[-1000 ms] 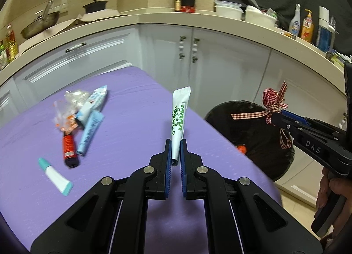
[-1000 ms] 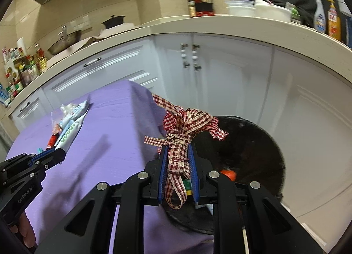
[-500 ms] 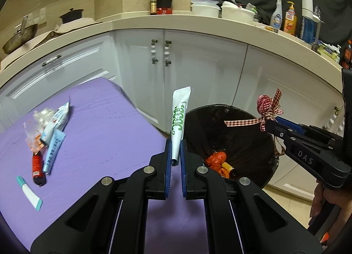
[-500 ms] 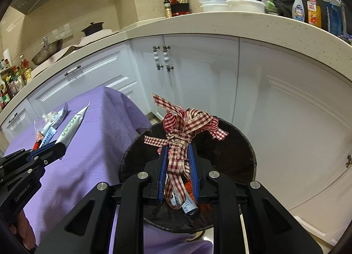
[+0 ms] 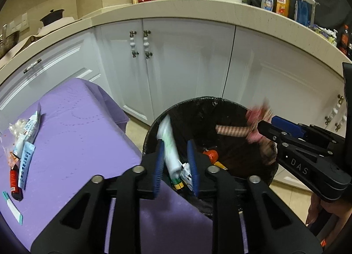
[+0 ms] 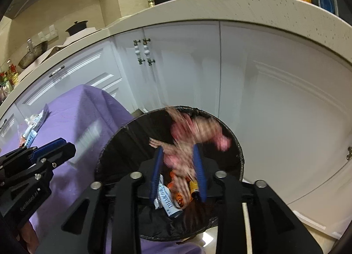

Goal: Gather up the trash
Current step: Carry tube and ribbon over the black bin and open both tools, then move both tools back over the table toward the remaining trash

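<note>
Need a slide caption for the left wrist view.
Left gripper opening, white-and-green tube slipping toward the black trash bin.

Trash over the bin and trash on the table

A white tube with green letters (image 5: 170, 150) hangs loose over the black trash bin (image 5: 154, 126), tipped to one side. A red checked ribbon bow (image 6: 193, 135) is over the bin too, all blurry. Down inside lie an orange wrapper (image 6: 176, 196) and a small white tube (image 6: 168, 201). More tubes and wrappers (image 5: 24, 144) lie on the purple table (image 5: 77, 144).
</note>
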Available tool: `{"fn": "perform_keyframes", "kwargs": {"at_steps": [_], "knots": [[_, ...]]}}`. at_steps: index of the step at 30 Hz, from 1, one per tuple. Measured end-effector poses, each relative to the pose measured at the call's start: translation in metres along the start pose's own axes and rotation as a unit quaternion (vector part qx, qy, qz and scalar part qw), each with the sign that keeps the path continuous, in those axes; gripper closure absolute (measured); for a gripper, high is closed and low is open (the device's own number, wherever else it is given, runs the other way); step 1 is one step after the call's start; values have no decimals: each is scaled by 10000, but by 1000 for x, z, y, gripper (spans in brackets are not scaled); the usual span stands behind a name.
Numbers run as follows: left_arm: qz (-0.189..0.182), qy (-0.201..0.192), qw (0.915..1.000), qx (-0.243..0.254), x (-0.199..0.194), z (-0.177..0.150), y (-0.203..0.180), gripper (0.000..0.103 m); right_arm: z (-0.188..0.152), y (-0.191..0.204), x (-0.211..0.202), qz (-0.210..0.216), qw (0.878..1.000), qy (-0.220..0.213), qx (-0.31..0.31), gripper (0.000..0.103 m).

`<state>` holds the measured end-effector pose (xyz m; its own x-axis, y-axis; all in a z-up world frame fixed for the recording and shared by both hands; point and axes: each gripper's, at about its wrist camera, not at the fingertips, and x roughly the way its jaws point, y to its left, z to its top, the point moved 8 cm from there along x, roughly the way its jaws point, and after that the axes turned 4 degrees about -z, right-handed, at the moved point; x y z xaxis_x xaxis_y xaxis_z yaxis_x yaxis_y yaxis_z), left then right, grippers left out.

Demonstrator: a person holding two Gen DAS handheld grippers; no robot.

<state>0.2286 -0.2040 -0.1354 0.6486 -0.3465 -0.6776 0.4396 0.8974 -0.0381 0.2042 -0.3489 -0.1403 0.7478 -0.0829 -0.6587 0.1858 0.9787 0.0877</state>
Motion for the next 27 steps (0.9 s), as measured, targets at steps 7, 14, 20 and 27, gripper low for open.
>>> {"fn": "perform_keyframes", "kwargs": {"at_steps": [7, 14, 20, 27], "knots": [[98, -112, 9996, -226, -12, -2, 14, 56, 1, 6, -3, 55, 10000, -30, -48, 64], [425, -211, 9970, -611, -48, -16, 57, 51, 6, 56, -11, 541, 9979, -63, -358, 63], [1022, -323, 9888, -1035, -93, -44, 118, 49, 1, 129, -17, 1121, 9901, 2, -842, 60], [1682, -323, 9719, -1612, -145, -87, 194, 49, -15, 222, -35, 1784, 9719, 73, -1536, 60]]}}
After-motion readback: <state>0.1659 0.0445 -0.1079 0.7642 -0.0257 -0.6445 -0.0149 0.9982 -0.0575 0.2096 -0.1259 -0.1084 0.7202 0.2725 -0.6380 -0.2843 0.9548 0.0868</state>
